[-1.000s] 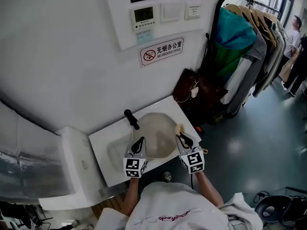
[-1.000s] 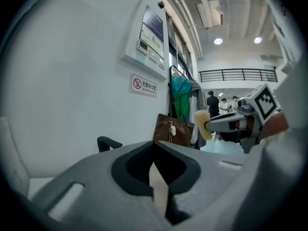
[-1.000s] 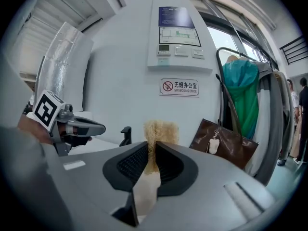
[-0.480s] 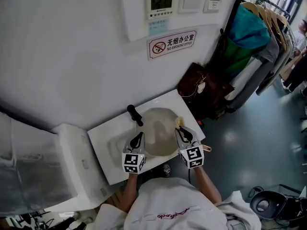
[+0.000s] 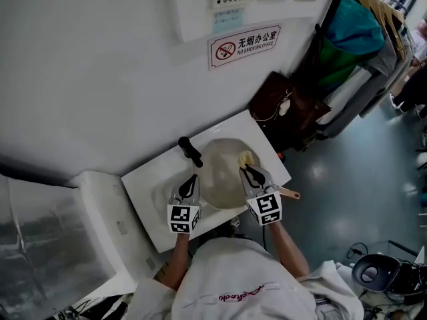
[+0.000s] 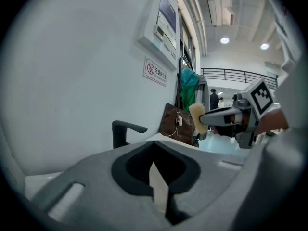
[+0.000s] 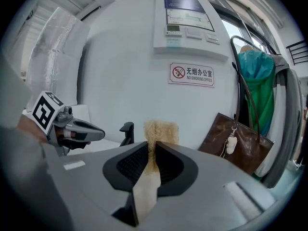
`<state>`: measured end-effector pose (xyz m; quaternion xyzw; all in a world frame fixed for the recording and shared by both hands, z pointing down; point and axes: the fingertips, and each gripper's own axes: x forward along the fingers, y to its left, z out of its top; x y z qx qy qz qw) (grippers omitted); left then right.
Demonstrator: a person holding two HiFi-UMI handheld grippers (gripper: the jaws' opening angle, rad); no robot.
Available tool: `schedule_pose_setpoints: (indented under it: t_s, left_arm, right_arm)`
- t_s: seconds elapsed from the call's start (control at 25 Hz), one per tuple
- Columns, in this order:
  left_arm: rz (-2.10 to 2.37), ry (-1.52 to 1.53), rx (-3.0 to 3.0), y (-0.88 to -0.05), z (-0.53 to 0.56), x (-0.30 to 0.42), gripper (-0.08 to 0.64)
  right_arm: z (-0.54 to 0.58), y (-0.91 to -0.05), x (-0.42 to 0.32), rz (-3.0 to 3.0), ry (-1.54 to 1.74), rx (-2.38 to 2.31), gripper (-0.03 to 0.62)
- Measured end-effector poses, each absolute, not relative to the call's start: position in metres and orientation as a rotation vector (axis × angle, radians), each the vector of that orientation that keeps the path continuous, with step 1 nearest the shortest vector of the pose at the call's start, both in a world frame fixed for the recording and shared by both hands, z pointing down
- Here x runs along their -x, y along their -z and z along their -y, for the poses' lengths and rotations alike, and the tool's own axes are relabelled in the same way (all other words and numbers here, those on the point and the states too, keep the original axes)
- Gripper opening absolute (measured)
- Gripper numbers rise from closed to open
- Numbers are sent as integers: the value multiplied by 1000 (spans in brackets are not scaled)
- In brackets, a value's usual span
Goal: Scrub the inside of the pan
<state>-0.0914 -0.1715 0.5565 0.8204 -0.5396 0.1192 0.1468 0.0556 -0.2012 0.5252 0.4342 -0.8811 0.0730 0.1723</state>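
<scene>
The right gripper [image 5: 246,171] squeezed a yellow sponge [image 5: 245,158] above the far right of the pan [image 5: 219,180], which sat in the white sink [image 5: 143,193]. The left gripper [image 5: 193,179] was pinched closed, empty. Hard rubbing could pull the sponge loose (it looked thinly pinched). The pan's inside looked blurry.

l gripper [image 5: 192,179] jaws together, empty; r gripper [image 5: 247,172] clamped on sponge [image 5: 245,158]; both fwd, side by side.

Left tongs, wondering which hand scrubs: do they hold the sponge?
No, the left tongs are shut empty; the sponge sits in the right tongs.
</scene>
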Motion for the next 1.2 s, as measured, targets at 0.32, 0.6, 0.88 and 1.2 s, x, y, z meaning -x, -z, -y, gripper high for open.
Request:
schedule_pose_setpoints:
  t_s: [0.32, 0.6, 0.88, 1.2]
  left_arm:
    - [1505, -377, -2351, -576, 173, 96, 0]
    - [1491, -400, -2334, -592, 174, 100, 0]
    - [1498, -414, -2304, -609, 174, 110, 0]
    - [1522, -455, -2254, -633, 181, 122, 0]
  right_arm:
    - [203, -550, -48, 2465, -243, -1201, 57]
    - [199, -573, -44, 2445, -269, -1174, 57]
    - [193, -591, -38, 2434, -290, -1153, 57]
    - [183, -609, -31, 2411, -321, -1125, 57]
